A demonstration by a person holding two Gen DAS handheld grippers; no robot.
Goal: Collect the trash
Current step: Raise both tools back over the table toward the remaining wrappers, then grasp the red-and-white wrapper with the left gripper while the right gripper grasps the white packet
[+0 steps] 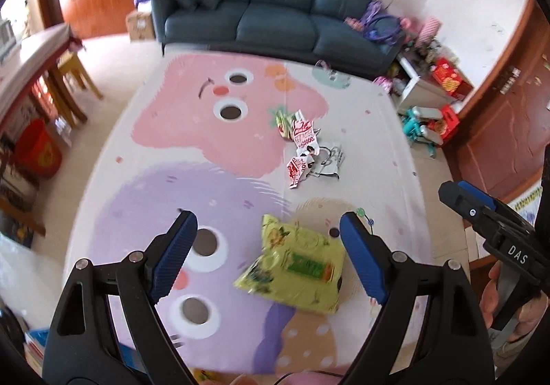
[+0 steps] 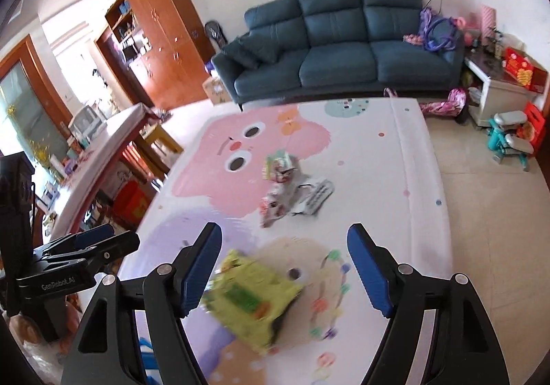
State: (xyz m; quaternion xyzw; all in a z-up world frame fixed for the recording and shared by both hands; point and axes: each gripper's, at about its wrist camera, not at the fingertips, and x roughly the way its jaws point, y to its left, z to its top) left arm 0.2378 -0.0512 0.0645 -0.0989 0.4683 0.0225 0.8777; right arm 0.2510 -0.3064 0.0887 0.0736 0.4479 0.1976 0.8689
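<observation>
My left hand-held gripper (image 1: pixel 268 247) is spread wide and holds nothing; the yellow-green snack bag (image 1: pixel 295 268) lies flat on the play mat (image 1: pixel 137 206) between and just beyond its blue ribbed fingers (image 1: pixel 173 257), nearer the right one; my right hand-held gripper (image 2: pixel 285 264) is equally wide and empty, with the glossy, crinkled bag below its gap, towards the left finger; farther ahead sits a heap of crumpled red-and-white wrappers (image 1: pixel 304 147).
</observation>
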